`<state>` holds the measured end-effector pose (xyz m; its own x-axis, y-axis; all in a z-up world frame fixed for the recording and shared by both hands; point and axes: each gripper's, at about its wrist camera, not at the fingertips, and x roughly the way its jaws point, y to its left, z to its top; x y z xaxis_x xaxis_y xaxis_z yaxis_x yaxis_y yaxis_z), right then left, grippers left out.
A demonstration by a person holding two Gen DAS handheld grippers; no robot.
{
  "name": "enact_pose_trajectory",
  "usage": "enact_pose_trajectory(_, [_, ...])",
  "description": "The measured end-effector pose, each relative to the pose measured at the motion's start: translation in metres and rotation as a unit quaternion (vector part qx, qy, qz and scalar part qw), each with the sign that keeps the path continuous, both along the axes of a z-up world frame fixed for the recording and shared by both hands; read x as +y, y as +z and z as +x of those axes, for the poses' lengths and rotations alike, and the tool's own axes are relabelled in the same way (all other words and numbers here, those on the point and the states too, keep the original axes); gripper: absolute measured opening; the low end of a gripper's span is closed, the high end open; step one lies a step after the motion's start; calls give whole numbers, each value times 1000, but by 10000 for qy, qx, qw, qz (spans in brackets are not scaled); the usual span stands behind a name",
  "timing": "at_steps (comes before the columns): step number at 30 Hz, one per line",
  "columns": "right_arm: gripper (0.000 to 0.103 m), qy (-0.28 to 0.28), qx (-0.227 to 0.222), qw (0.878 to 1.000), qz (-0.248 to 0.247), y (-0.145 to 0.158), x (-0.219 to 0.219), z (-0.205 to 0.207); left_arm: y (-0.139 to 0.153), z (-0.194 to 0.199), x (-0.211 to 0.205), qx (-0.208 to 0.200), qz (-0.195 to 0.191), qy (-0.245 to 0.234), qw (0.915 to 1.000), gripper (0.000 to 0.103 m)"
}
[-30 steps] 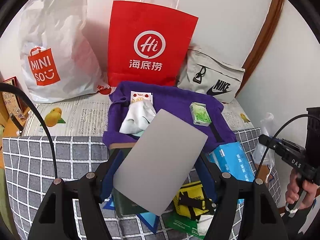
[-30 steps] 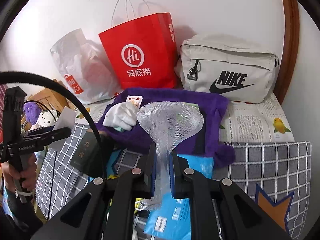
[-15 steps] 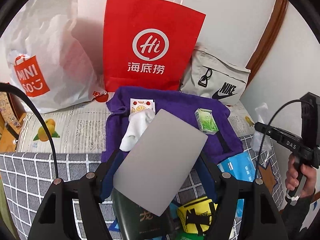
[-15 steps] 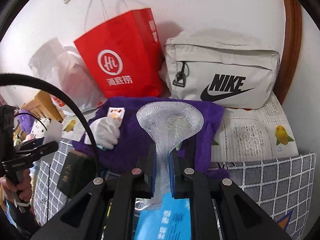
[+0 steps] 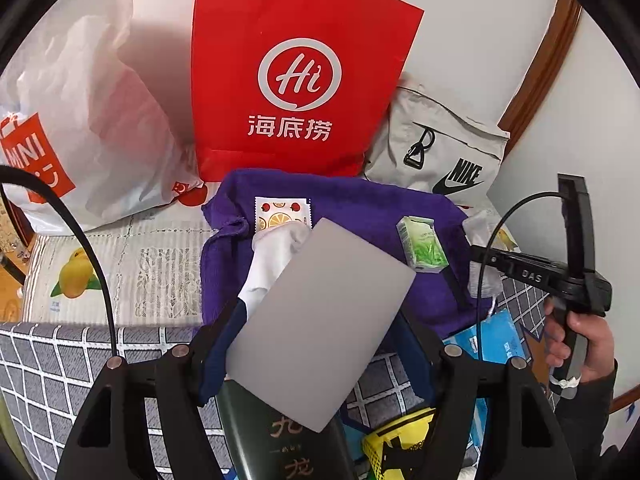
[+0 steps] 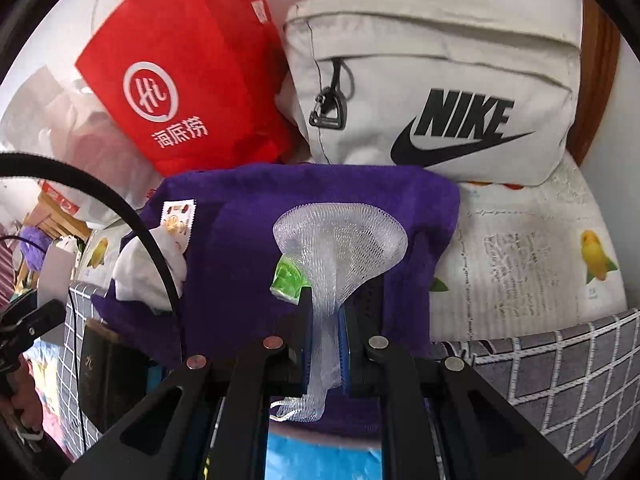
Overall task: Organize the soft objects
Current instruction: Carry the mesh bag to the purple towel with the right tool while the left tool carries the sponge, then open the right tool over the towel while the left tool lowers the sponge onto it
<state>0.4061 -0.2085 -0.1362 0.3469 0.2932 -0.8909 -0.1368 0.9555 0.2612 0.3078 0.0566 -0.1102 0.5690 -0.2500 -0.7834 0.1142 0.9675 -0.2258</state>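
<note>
Pinching a clear mesh sleeve (image 6: 340,248), the right gripper (image 6: 325,320) hangs over a purple towel (image 6: 240,248) below the red bag (image 6: 180,80). The left gripper (image 5: 320,320), fingers (image 5: 216,344) spread wide, clamps a grey card (image 5: 320,320) above a white sock (image 5: 272,256) on that towel.

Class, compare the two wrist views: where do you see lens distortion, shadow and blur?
Left wrist view: fisheye bends the wooden door frame; the red paper bag shadows the white plastic bag; focus is sharp. Right wrist view: dark round vignette; the grey Nike pouch looks slightly smeared, while the clear mesh net is crisp.
</note>
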Motion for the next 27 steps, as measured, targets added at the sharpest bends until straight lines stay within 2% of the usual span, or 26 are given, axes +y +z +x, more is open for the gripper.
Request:
enact_pose_trajectory(13, [14,30,398,9982,-440,-40,2,15,-7,20,-3,101,47,-89,9999,72])
enact_pose_trajectory(15, [18,122,426,9979,-479,-43,6,16,-10,24,-6,144,71,-100,9998,72])
enact_pose_trajectory(16, [28,143,422,9979,-481,-44,6,15,-11,26,-7,173,75,-125,9997,72])
enact_pose_trajectory(17, [43,144,407,9980,-464,-44,6,14,-13,28,-9,198,73,-146,9997,72])
enact_pose_trajectory(19, [63,144,331,9986,-376,-41,4,11,-15,31,-11,256,66,-185,9995,72])
enact_pose_trajectory(20, [67,169,300,9988,-346,-38,3,10,-16,32,-12,286,72,-200,9994,72])
enact_pose_trajectory(27, [67,300,105,9991,-293,-20,6,1,-21,45,-23,400,158,-269,9987,73])
